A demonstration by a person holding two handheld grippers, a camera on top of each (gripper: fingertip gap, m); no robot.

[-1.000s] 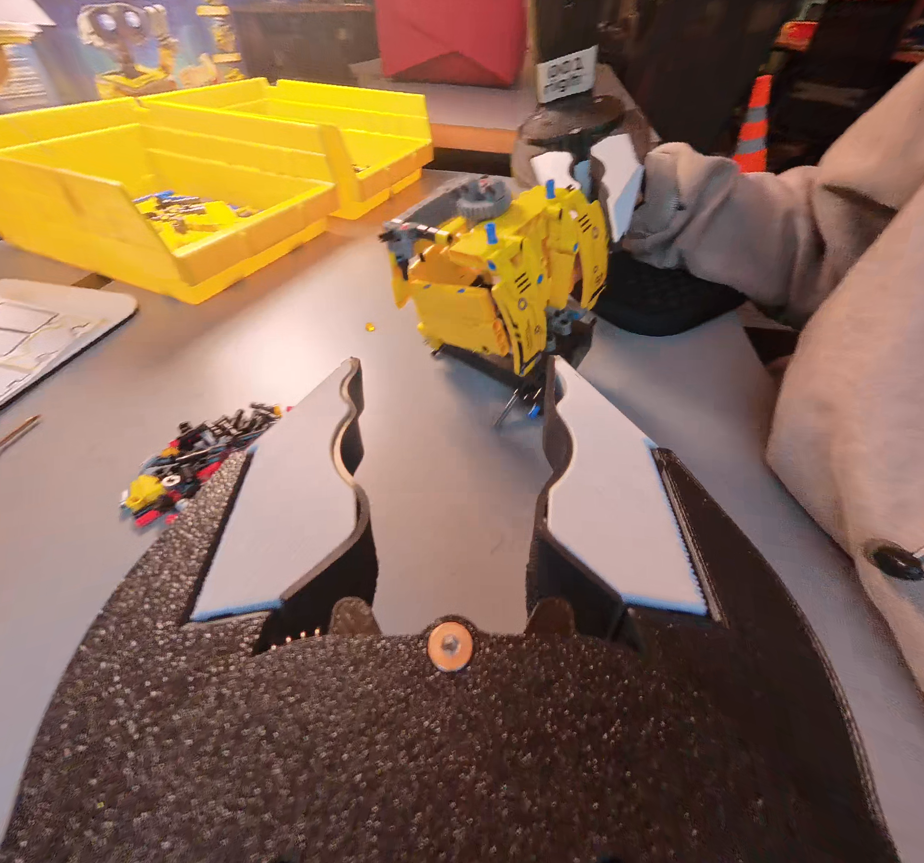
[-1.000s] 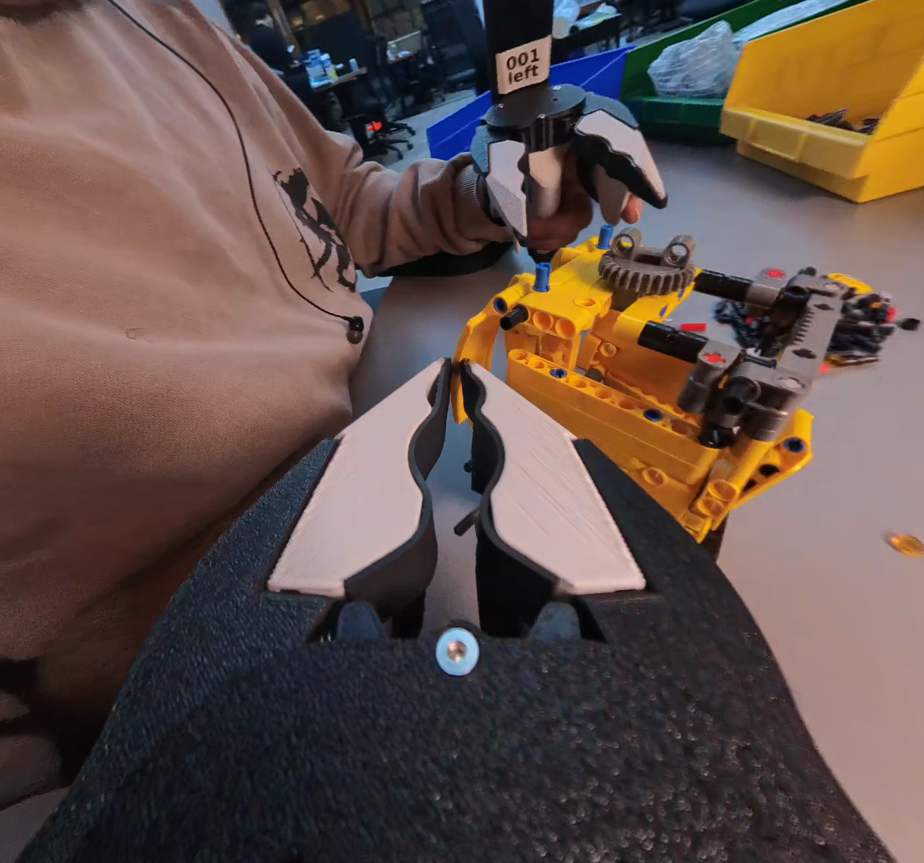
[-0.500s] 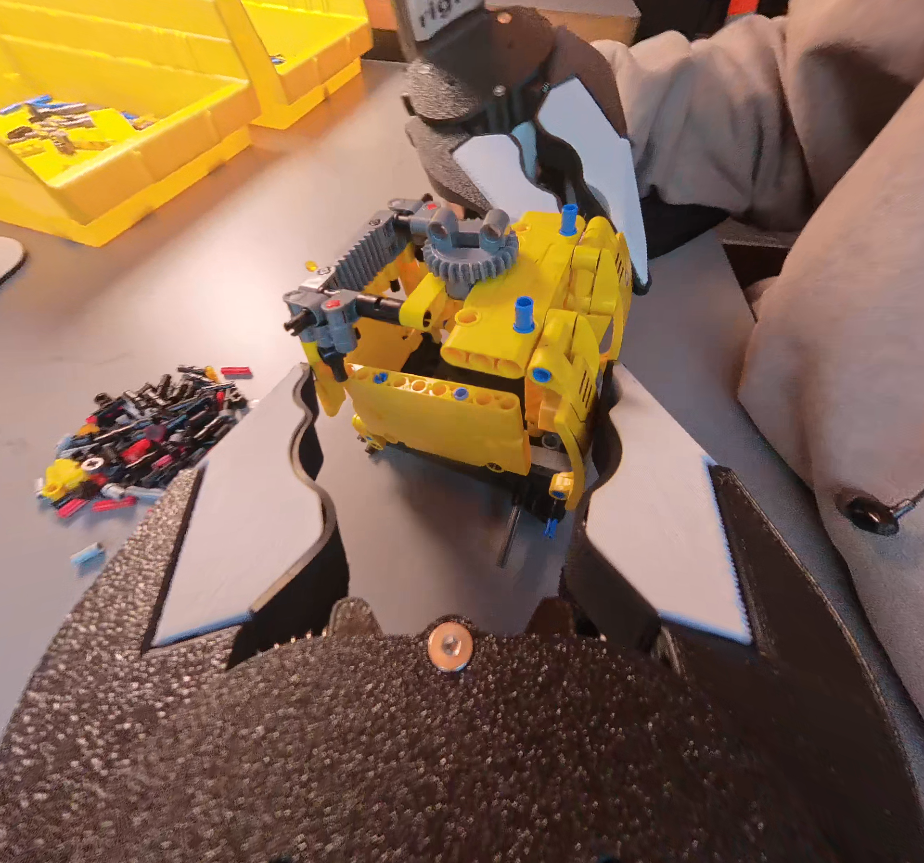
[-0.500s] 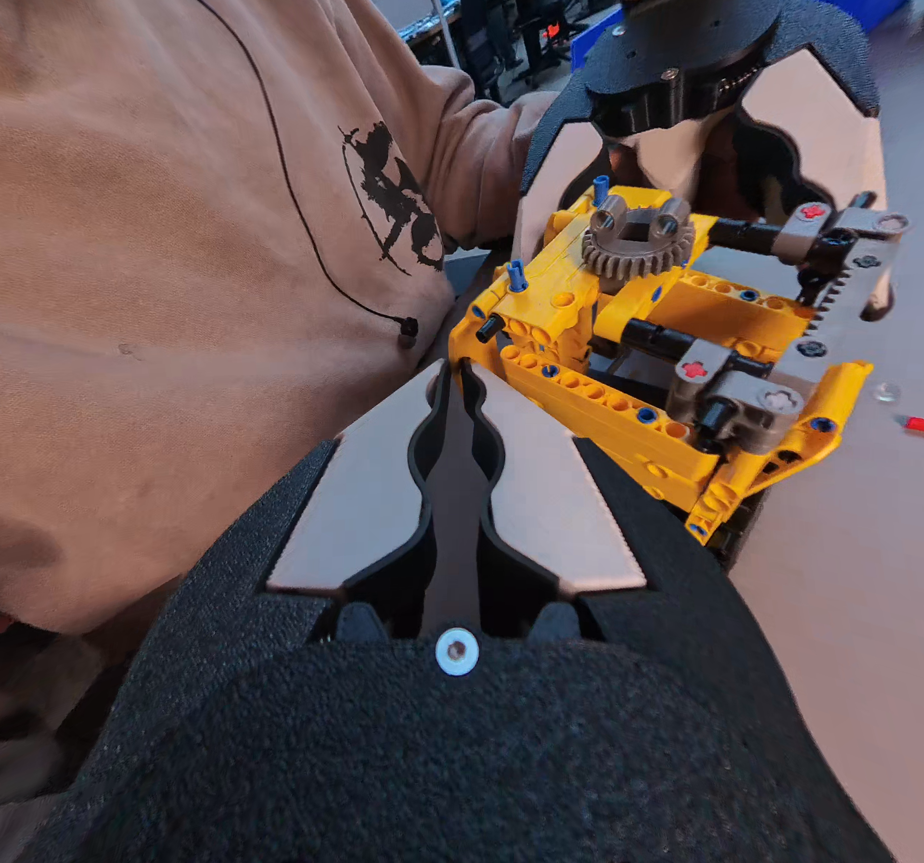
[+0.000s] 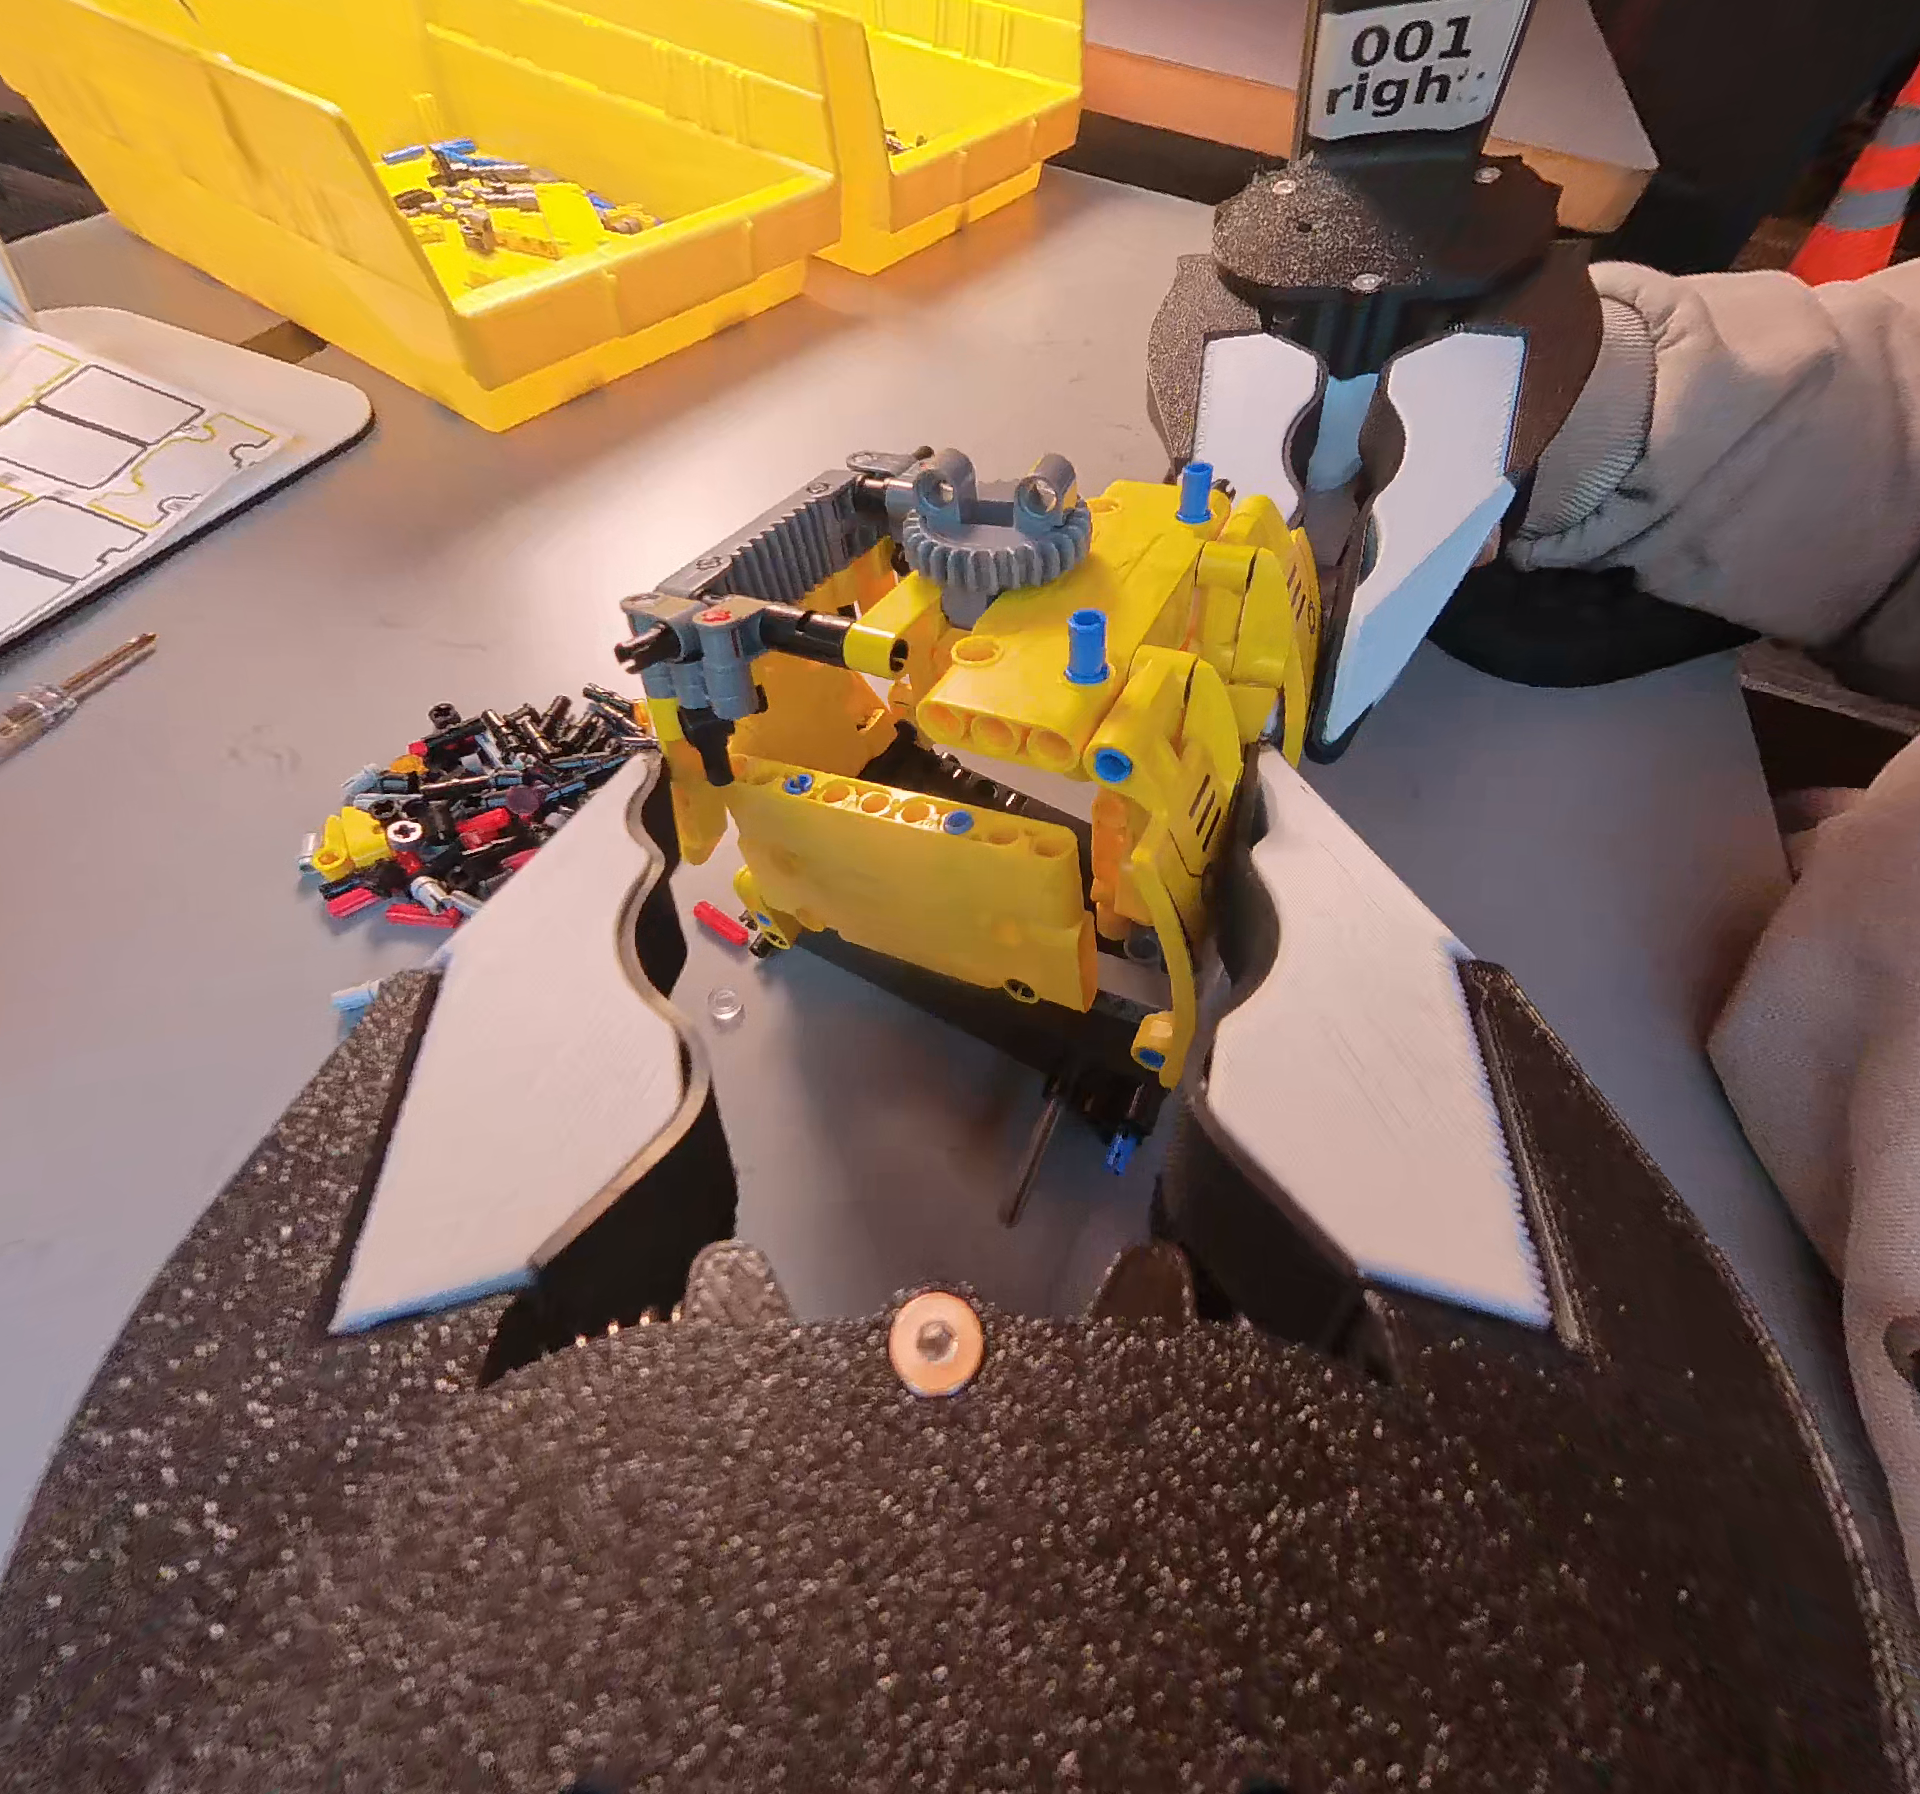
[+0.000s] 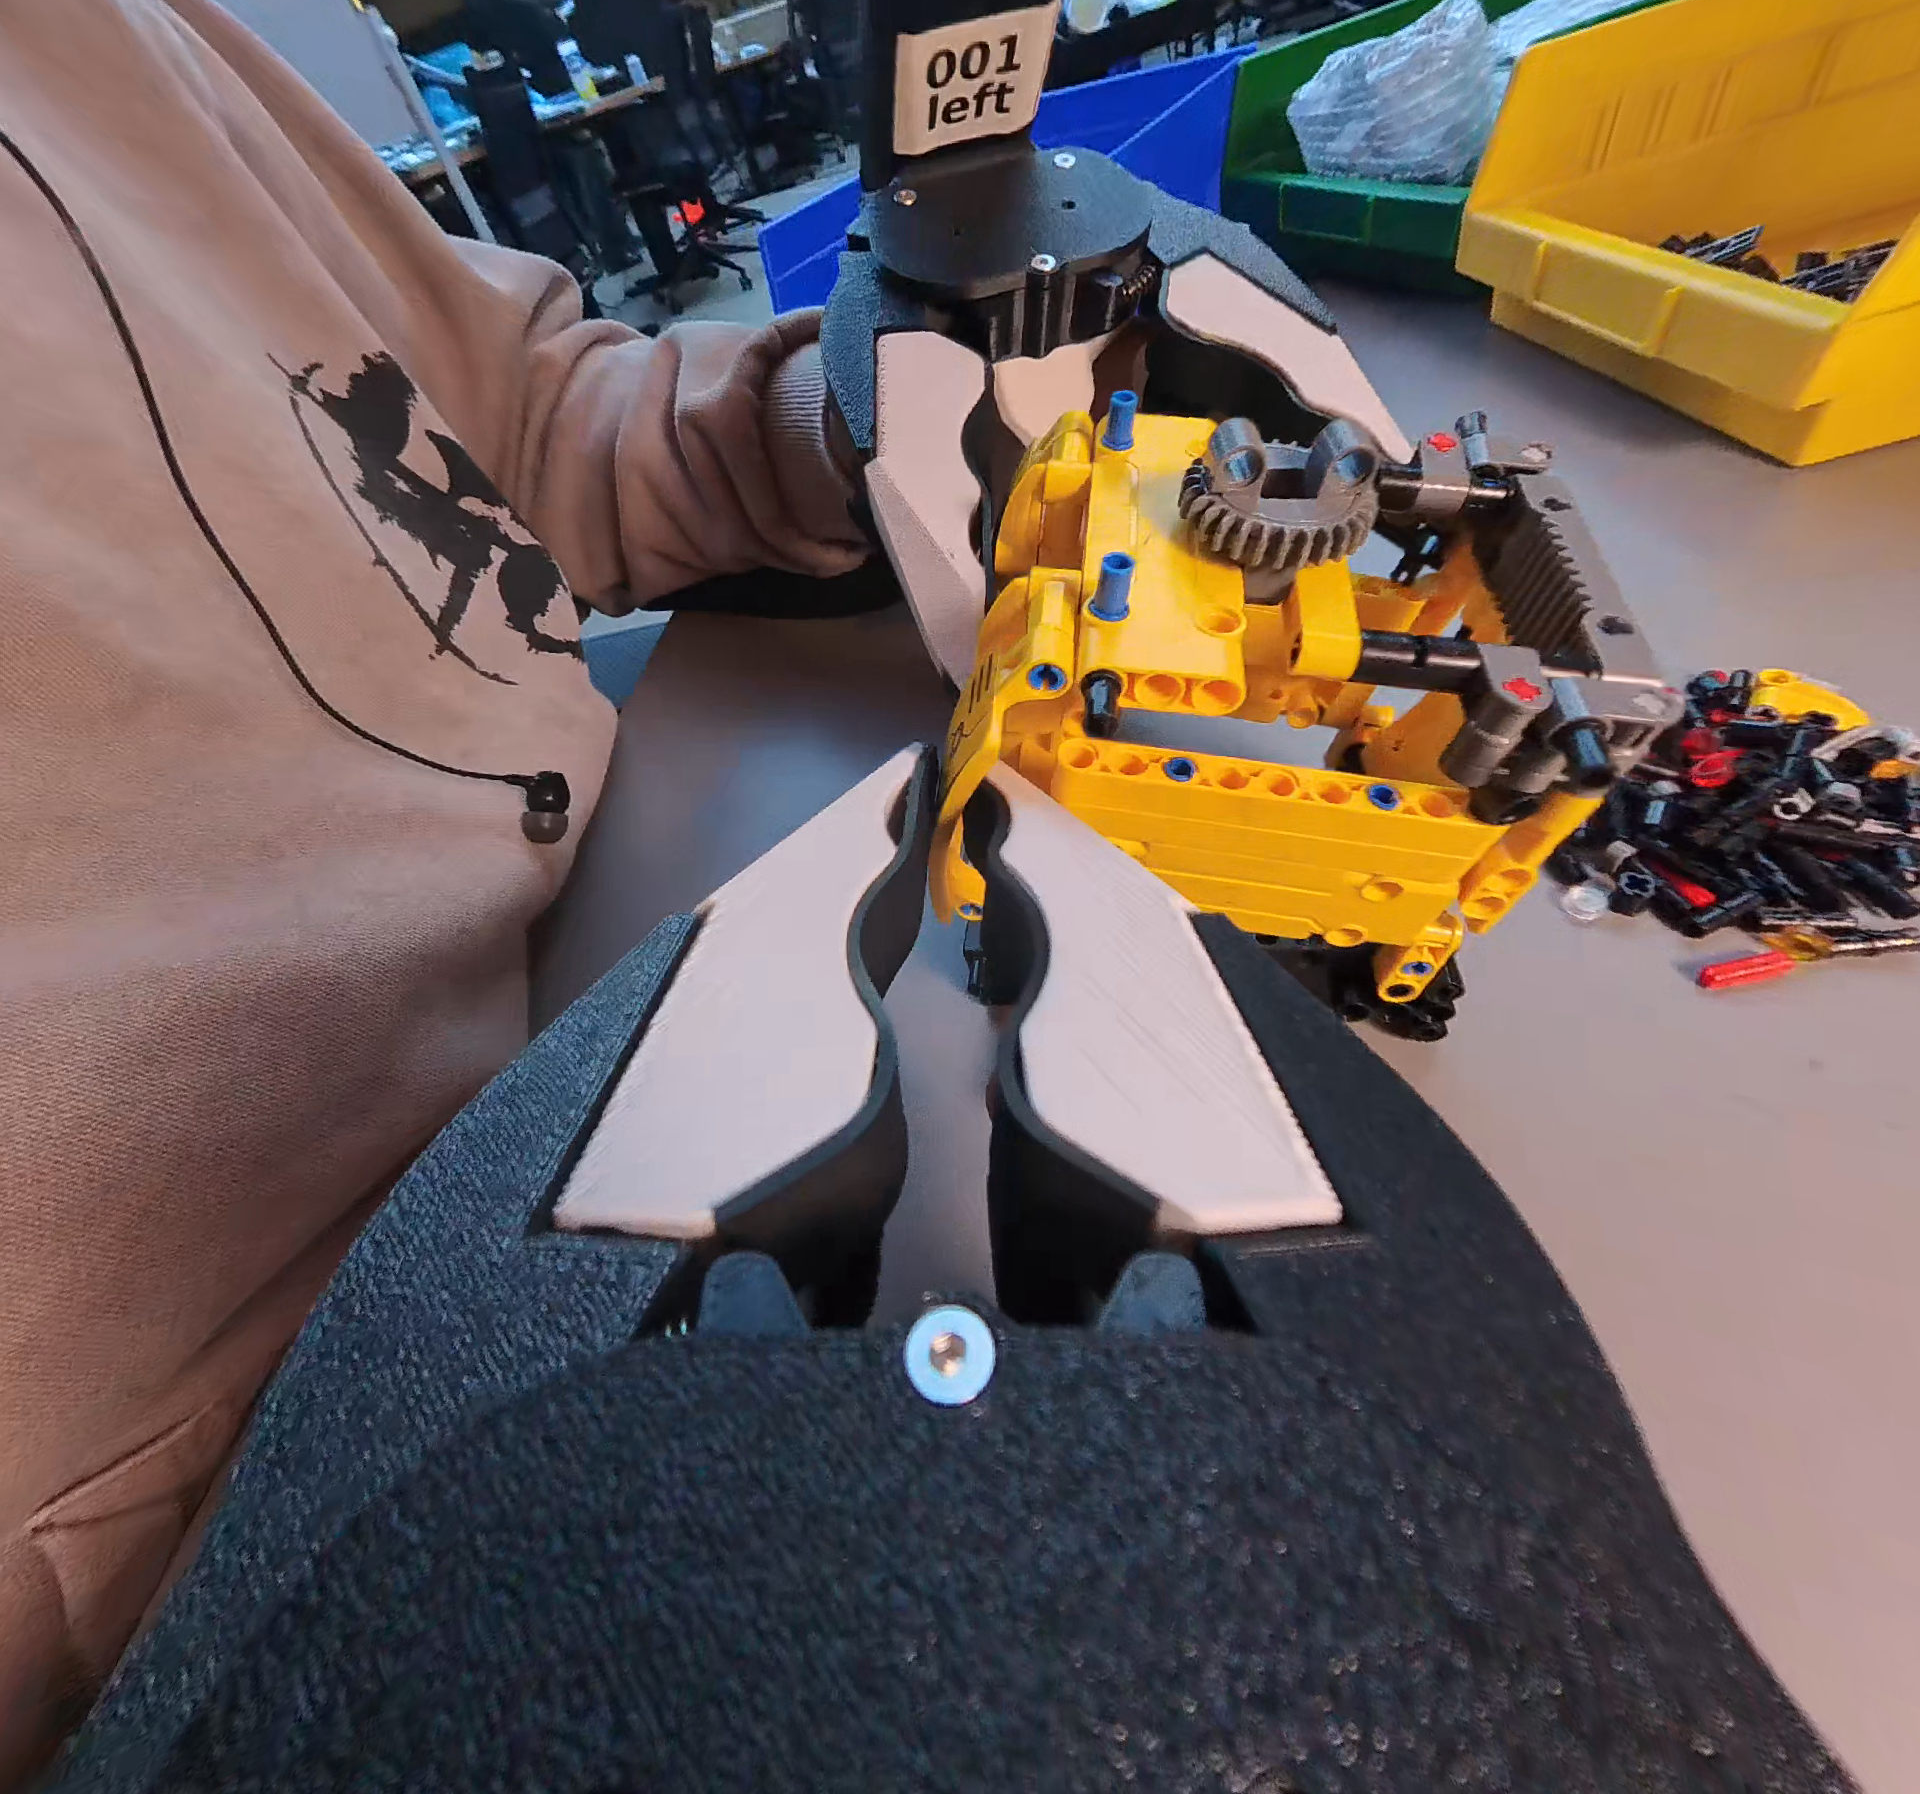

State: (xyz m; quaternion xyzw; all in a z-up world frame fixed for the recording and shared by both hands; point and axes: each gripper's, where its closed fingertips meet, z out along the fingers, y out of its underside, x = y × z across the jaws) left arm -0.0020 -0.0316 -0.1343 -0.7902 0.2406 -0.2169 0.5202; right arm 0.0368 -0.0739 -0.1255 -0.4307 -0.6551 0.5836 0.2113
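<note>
The yellow brick model (image 5: 997, 757) hides its own underside and far wall, and in the right wrist view the right gripper (image 6: 961, 788) covers the model's near corner, so the contact there cannot be made out. The pile of small parts (image 6: 1766, 809) is cut off by that view's right edge, its pieces too small to identify. The yellow bin (image 5: 582, 310) runs past the top and left edges of the left wrist view, its contents too small to tell.

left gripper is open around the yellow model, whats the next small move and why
Probably close the left gripper on the yellow brick model. Its fingers already flank the body, and the right gripper pinches only a thin curved yellow panel at one corner, a weak hold.
</note>
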